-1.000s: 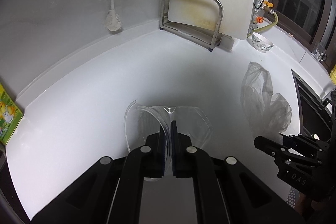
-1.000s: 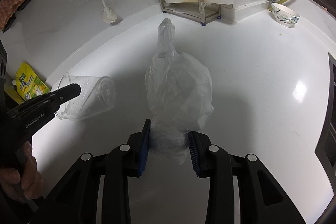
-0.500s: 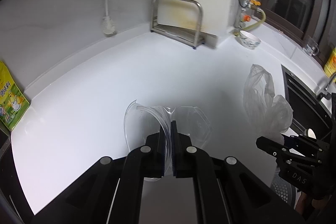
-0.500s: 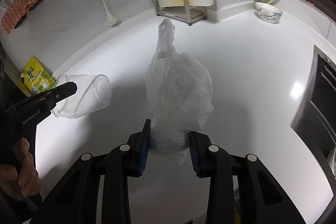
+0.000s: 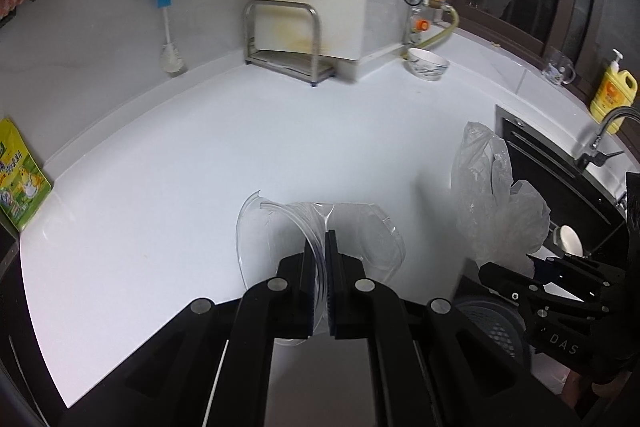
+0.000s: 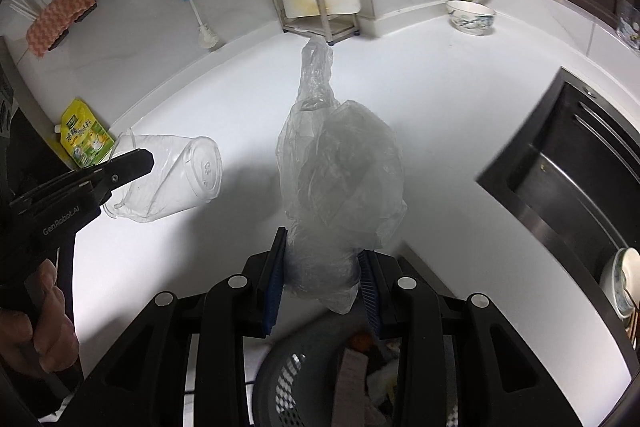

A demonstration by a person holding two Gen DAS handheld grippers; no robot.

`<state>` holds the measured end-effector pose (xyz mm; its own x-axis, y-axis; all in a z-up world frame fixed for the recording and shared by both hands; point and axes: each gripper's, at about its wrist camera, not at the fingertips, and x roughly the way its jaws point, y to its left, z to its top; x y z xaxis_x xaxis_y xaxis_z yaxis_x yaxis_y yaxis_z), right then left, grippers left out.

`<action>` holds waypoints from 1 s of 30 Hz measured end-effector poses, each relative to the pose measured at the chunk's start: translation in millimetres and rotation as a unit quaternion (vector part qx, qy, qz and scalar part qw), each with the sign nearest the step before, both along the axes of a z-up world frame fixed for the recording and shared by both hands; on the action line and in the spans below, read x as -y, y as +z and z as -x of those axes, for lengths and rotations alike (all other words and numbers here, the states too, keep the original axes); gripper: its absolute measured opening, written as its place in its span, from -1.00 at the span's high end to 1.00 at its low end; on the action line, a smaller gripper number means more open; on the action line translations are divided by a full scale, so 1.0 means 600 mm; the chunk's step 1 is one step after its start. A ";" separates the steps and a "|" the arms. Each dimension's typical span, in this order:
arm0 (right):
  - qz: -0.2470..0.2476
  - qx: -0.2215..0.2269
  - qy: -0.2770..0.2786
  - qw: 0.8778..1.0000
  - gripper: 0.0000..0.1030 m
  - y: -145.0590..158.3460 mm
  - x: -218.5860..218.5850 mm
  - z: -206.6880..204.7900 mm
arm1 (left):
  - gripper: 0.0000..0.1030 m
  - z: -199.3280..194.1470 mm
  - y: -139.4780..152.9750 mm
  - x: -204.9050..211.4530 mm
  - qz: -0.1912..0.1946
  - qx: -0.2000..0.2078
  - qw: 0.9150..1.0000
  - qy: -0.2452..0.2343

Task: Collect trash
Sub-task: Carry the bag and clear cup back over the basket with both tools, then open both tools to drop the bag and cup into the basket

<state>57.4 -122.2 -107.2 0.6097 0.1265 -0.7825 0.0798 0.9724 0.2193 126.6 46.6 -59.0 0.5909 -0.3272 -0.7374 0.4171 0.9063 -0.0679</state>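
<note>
Jaws of left gripper (image 5: 323, 247) clenched on the rim of a clear plastic cup (image 5: 360, 239), lying sideways and lifted clear of the white counter (image 5: 200, 167), base pointing away at 12 o'clock in the left wrist view. Same cup (image 6: 172, 183) seen at 9 o'clock in the right wrist view, pinched by the left gripper (image 6: 136, 163), with a bare hand (image 6: 36, 327) on the handle at 8 o'clock.

Jaws of right gripper (image 6: 322, 283) closed partway, squeezing the bunched end of a crumpled clear plastic bag (image 6: 340, 171), standing up toward 12 o'clock above the counter (image 6: 460, 147). Same bag (image 5: 492, 203) at 3 o'clock in the left wrist view, held by the right gripper (image 5: 532, 275).

Directly beneath the right gripper, at 6 o'clock, a grey perforated bin (image 6: 288, 383) with scraps inside; also visible at 4 o'clock in the left wrist view (image 5: 492, 327).

Farther out: dark sink (image 6: 572, 179) at 3 o'clock, bowl (image 6: 472, 17) at 1 o'clock, metal rack (image 6: 308, 7) at 12, brush (image 6: 200, 23) at 11, green-yellow pouch (image 6: 84, 139) at 10, yellow soap bottle (image 5: 612, 91) at 2 in the left wrist view.
</note>
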 end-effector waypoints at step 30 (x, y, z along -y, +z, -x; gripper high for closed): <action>-0.034 -0.059 0.039 0.997 0.36 -0.079 0.134 0.255 | 0.90 0.264 -0.074 0.179 -0.043 -0.049 0.998 -0.023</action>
<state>-95.5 -202.8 -154.8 0.5001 0.2256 -0.8361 0.0330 0.9598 0.2787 -31.8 -60.6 -103.3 0.4997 -0.2854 -0.8178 0.4541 0.8904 -0.0333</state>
